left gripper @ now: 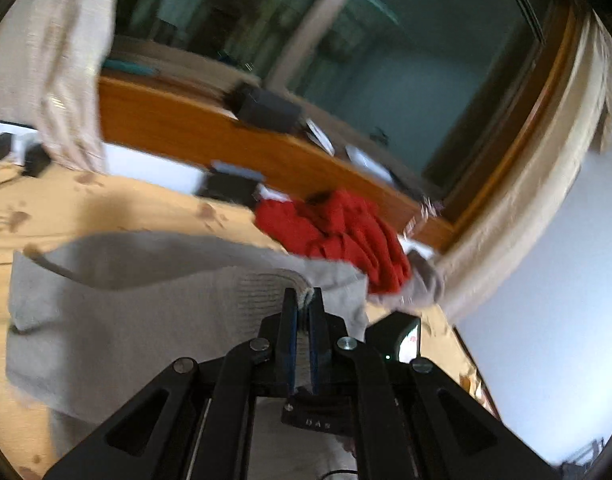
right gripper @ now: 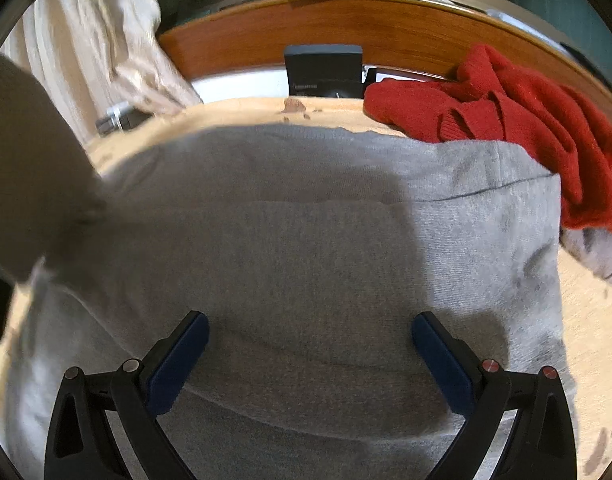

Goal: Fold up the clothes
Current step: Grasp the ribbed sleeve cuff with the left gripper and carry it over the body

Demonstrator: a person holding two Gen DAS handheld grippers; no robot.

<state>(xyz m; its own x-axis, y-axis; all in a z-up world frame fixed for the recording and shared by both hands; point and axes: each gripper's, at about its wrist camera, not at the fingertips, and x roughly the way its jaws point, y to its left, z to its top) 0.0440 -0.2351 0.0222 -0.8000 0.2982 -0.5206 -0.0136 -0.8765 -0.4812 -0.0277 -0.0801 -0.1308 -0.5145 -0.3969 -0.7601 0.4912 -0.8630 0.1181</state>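
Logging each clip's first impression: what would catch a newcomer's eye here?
A grey sweater fills the foreground, spread on the tan bedcover. A red sweater lies crumpled beyond it, by the wooden headboard. The left gripper has its jaws shut on a grey sweater edge.

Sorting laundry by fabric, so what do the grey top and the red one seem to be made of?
Grey sweater: looks like a fine, matte knit, perhaps cotton or wool blend; ribbed rows show at its edge. Red sweater: a fuzzier, thicker knit, probably wool or acrylic, with a ribbed cuff.
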